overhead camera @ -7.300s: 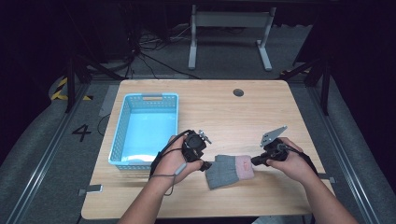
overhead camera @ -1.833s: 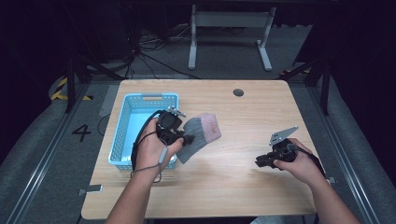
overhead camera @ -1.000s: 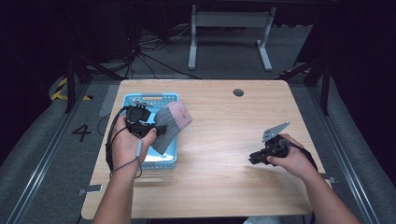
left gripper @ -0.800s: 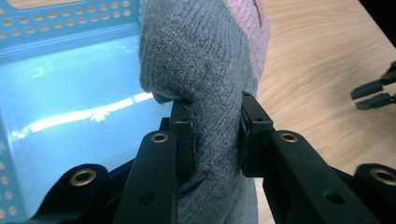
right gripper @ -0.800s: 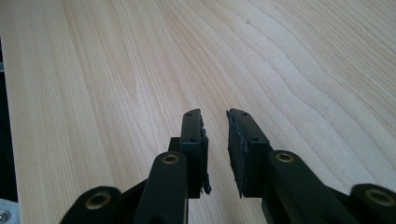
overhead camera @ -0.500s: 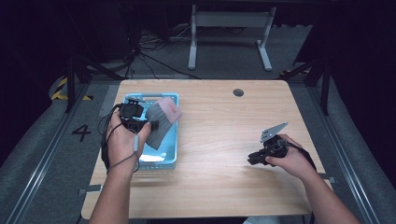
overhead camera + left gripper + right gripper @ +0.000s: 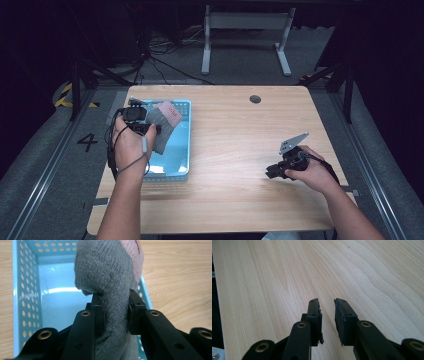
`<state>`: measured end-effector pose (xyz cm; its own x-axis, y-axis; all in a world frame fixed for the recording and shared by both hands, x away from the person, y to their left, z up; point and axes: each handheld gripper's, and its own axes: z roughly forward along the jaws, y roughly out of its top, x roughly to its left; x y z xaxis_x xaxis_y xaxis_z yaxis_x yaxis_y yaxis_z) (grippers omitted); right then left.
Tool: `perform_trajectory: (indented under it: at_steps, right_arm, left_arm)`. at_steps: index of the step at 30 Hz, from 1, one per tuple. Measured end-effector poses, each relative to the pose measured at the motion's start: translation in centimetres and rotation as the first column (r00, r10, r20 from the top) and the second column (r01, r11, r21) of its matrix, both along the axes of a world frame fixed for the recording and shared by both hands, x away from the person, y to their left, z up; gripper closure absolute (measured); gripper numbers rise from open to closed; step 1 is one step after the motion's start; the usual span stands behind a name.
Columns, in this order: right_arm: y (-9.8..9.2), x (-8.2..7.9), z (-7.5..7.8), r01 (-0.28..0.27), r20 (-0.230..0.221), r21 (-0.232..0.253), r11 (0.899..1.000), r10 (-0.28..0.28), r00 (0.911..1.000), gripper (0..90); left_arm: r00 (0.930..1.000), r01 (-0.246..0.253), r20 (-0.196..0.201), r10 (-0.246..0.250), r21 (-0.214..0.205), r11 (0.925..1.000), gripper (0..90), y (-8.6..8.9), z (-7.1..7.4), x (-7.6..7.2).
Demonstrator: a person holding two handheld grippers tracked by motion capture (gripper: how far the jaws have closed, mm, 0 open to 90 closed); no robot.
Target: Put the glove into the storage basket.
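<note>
A grey knitted sock with a pink toe (image 7: 162,120) (image 7: 110,277) hangs over the light blue perforated basket (image 7: 177,165) (image 7: 30,277) at the table's left. My left gripper (image 7: 150,129) (image 7: 115,310) is shut on the sock, both pads squeezing the fabric. My right gripper (image 7: 271,173) (image 7: 327,315) rests low over the bare wooden table (image 7: 240,140) at the right; a narrow gap shows between its jaws, which have just been opening, with nothing between them.
The basket's floor looks bare under the sock. A dark round hole (image 7: 255,99) marks the tabletop near its far edge. A metal stand (image 7: 245,30) and cables lie on the floor beyond the table.
My left gripper has carried the sock farther left and slightly down over the basket. My right hand has stayed where it was.
</note>
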<state>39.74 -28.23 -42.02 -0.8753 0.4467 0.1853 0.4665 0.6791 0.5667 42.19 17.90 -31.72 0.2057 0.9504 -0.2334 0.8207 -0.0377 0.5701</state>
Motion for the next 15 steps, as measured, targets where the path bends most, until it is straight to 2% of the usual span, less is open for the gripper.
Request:
perform_trajectory:
  at_steps: [10,15]
  right_arm:
    - [0.0,-0.1,0.2,-0.003,0.005,0.004,1.0,0.003,1.0,74.5]
    - [0.0,-0.2,0.2,-0.005,0.008,0.007,1.0,0.005,1.0,74.4]
  left_arm:
    - [0.9997,-0.011,-0.024,0.01,-0.02,0.9997,72.3,-0.4,-1.7,0.6]
    - [0.9986,-0.015,-0.052,0.013,-0.046,0.9988,72.2,0.0,-3.6,1.1]
